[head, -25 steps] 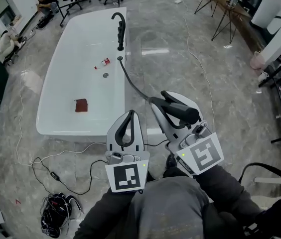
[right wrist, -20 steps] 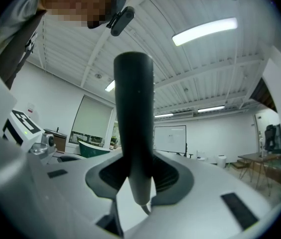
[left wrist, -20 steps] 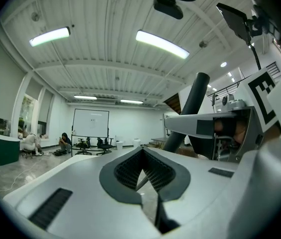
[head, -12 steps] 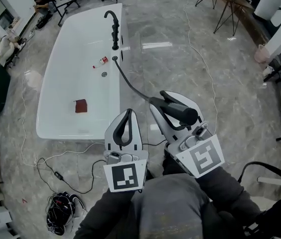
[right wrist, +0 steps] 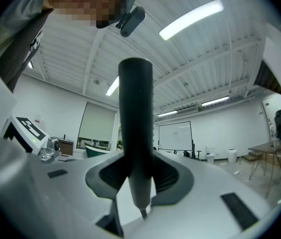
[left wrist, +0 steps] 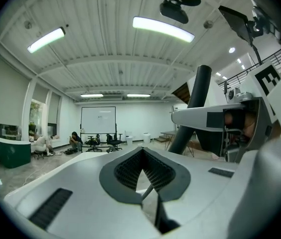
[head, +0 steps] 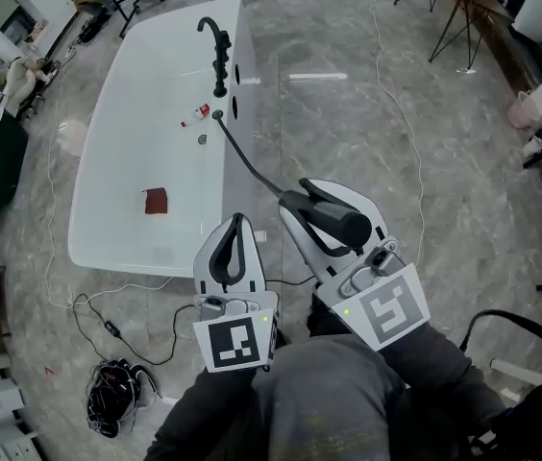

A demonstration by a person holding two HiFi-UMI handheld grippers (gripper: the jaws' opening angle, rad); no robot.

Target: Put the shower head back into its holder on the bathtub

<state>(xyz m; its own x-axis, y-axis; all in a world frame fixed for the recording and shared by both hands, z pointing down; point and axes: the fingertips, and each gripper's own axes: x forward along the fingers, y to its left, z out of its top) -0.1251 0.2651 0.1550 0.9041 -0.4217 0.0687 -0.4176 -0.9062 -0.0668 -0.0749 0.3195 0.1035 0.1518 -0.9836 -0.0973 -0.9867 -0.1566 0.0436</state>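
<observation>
The black cylindrical shower head [head: 340,222] sits crosswise in the right tongs [head: 321,207], which are pinched on its handle near the thinner end. In the right gripper view the handle [right wrist: 135,118] stands upright between the dark pads [right wrist: 105,176], thick end up, with the narrow end tapering below them. From the head view its long axis runs slantwise. The thick end lies toward the outer right side of these tongs, and the slim end points forward and left, past the tips. From there a thin black hose [head: 247,161] leads ahead to the rim of the white oval bathtub [head: 122,133]. The tub lies well ahead and to the left of both tongs. Its black tap fittings [head: 217,54] stand on its near-right rim, far beyond the shower head. The left tongs [head: 236,225] hang just left of the right ones and apart from them, pressed together with nothing between the pads [left wrist: 141,153]. Both forearms, in grey sleeves [head: 425,358], are drawn in close to the body. The tongs sit side by side over the grey marble floor [head: 348,113], tips pointing forward.
</observation>
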